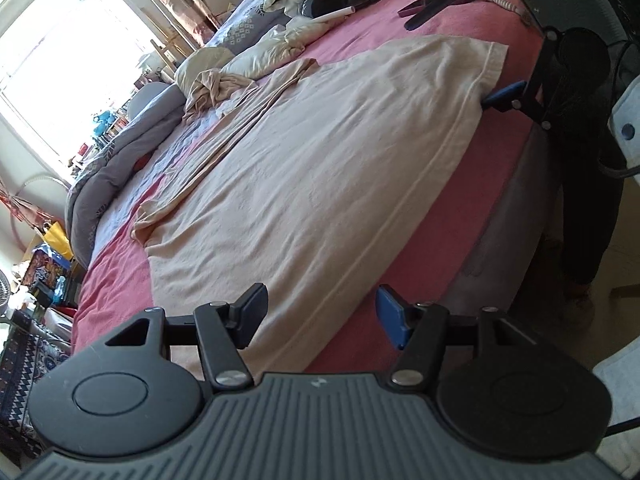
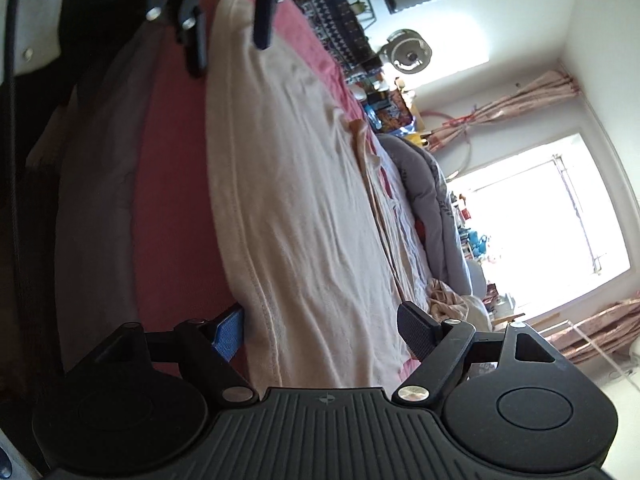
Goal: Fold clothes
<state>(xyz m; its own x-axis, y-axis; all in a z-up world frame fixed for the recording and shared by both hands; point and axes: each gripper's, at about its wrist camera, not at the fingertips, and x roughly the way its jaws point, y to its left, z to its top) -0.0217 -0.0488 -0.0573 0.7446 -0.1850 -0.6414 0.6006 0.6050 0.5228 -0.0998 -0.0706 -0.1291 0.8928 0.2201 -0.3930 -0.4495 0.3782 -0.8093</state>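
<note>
Your cream T-shirt [image 1: 304, 168] lies spread flat on the pink bedsheet [image 1: 424, 292], its hemmed edge running along the near edge of the bed. A beige garment [image 1: 224, 88] lies crumpled and stretched out just beyond the shirt's far edge, toward the grey quilt [image 1: 116, 168] bunched on the far side of the bed.

Your left tongs [image 1: 320, 312] stand wide open at one end of the shirt, one pad over the fabric and the blue pad above the pink sheet near the hem; they grip nothing.

Your right tongs [image 2: 320, 330] are also spread open, at the opposite end of the shirt, with the blue pad at the hem and the dark pad over the cloth's far side. From the left wrist view you can see a blue finger [image 1: 505, 94] of them poking against the shirt's corner by the bed edge.
</note>
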